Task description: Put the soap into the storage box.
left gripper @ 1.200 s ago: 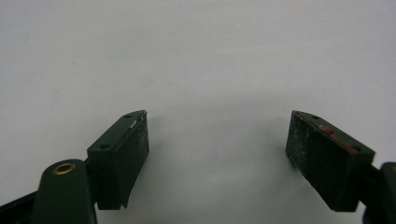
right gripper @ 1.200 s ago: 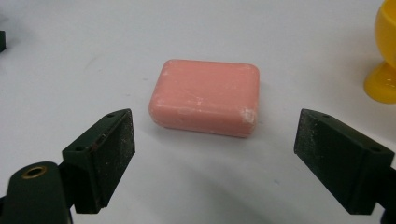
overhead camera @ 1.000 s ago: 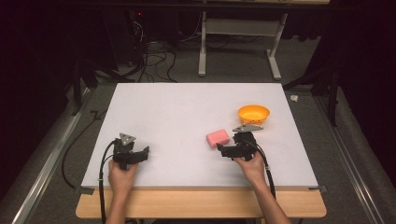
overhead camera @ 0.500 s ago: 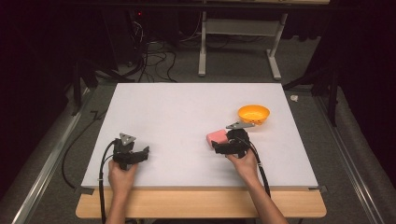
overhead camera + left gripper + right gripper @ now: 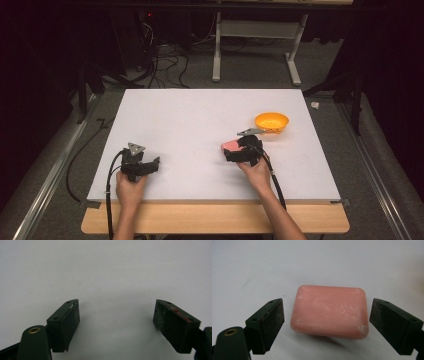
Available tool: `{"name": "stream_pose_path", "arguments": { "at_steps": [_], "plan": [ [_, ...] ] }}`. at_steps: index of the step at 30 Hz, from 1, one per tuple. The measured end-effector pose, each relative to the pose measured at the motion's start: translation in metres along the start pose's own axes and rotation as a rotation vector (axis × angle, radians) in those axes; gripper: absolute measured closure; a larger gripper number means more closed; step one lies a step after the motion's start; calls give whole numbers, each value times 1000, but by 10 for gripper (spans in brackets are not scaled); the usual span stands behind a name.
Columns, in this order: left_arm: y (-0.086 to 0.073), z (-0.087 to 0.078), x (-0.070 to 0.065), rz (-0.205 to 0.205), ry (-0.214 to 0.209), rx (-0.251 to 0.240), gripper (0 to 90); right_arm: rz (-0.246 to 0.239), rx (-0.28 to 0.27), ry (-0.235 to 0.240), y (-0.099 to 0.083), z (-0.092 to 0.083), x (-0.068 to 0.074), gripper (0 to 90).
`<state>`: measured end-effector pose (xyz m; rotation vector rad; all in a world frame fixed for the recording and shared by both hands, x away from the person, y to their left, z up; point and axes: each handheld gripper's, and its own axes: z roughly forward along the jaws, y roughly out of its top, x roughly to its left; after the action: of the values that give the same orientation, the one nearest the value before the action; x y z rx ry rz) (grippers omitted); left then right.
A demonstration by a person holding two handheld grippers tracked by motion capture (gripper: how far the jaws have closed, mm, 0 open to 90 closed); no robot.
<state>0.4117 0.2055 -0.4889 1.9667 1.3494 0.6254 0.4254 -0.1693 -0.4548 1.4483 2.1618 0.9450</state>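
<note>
Since a second ago, my right gripper (image 5: 235, 153) has moved left and toward the counter's centre, closing in on the pink soap bar (image 5: 230, 145), while my left gripper (image 5: 149, 165) has stayed put near the front left corner.

From the high view, I note the white counter (image 5: 200, 120) carries three items of interest: the soap bar right of centre, an orange bowl (image 5: 271, 121) toward the right edge and further back, and both grippers along the front half. The right gripper's grey three-cornered plate sits between soap and bowl. The bowl stands well apart from the left gripper and near the soap.

In the right gripper view, the right gripper (image 5: 327, 320) has its jaws spread wide, one on each side of the soap bar (image 5: 329, 311). Neither pad touches it; a gap of counter shows on both sides. The bar lies flat on the counter, its rounded corners scuffed whitish.

In the left gripper view, the left gripper (image 5: 116, 320) is likewise wide open, holding nothing, with bare counter (image 5: 105, 270) between its jaws.
</note>
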Motion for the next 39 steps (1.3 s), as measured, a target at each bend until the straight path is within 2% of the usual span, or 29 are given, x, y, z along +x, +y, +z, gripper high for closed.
{"name": "stream_pose_path", "arguments": {
  "at_steps": [8, 10, 19, 25, 39],
  "plan": [
    [0, 0, 0, 1, 0, 0, 216, -3, 20, -31, 3, 10, 2, 130],
    [0, 0, 0, 1, -1, 0, 217, 1, 38, -41, 2, 15, 3, 127],
    [0, 0, 0, 4, 1, -1, 216, 3, 62, -52, 0, 24, 3, 120],
    [0, 0, 0, 4, 2, -2, 216, -14, 82, -76, -3, 31, 6, 125],
    [0, 0, 0, 4, 2, -2, 216, -33, 66, -71, -4, 32, 6, 136]
  ]
}}
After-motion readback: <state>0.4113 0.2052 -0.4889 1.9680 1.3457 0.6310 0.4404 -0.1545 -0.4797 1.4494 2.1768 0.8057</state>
